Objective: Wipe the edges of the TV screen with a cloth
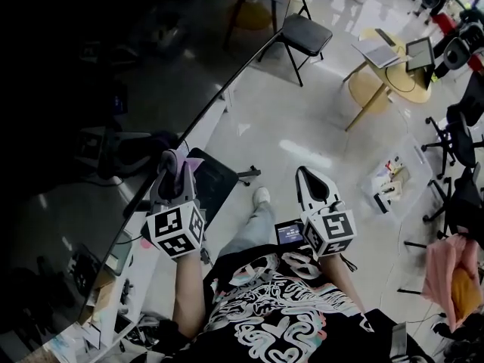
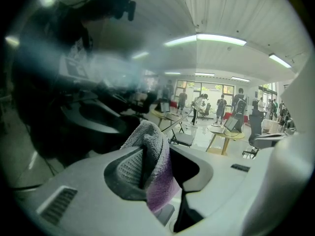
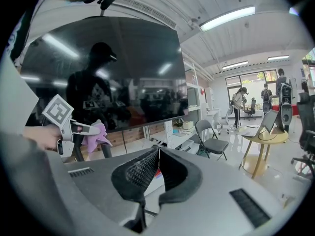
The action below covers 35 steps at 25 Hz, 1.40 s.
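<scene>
1. Two grippers were in play. The left gripper [image 1: 173, 165] was clamped on a folded grey-and-purple terry cloth [image 2: 153, 161] and sat at the lower edge of the wide dark glossy TV screen [image 3: 113, 68], on the left of the scene. Whether the cloth was touching the frame could not be told.
2. Only a short hump of cloth stood beyond the jaw tips. If the gripper tilted during a stroke, hard plastic rather than fabric would likely meet the glass and scratch it.
3. Most of the cloth hung loose below the jaws. Dragging it along the edge might pull the fold free, and it would then drop towards the white shelf unit [image 3: 179, 132] under the screen.
4. Pressing hard on the rim could rock the panel on its stand.
5. The right gripper [image 1: 309, 177] was closed with nothing between its jaws, well apart from the screen on the right. It gave no bracing, so the left gripper alone carried every slip.
</scene>
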Available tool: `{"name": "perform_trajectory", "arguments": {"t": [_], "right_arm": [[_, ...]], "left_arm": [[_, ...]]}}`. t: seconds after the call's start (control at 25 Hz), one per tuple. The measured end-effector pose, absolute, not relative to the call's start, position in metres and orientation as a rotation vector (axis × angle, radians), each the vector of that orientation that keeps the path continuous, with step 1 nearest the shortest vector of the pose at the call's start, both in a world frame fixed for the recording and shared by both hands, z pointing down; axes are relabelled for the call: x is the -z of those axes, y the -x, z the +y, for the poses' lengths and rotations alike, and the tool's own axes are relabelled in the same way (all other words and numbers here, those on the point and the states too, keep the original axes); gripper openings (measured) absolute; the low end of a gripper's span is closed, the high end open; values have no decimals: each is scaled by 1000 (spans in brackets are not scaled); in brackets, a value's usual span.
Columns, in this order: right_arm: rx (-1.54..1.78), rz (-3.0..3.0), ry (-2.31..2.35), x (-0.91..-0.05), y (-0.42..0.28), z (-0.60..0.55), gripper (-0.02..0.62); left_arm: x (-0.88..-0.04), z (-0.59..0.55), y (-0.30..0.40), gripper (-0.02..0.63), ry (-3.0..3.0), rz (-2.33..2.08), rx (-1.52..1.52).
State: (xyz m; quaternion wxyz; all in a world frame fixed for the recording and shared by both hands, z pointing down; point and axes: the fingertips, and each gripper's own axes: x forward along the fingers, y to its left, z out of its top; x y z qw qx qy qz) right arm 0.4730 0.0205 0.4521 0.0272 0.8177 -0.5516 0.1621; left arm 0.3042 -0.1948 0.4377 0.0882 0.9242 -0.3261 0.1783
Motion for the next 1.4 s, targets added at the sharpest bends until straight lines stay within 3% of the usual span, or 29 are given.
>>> {"name": "perform_trajectory", "arguments": {"t": [0.68, 1.4], "right_arm": [[-549, -1584, -2629, -457, -537, 38, 29], [-593, -1523, -2670, -468, -555, 43, 29]], "left_arm": [[-437, -198, -375, 138, -2799, -905, -554], [-436, -201, -419, 137, -2833, -795, -542]]}}
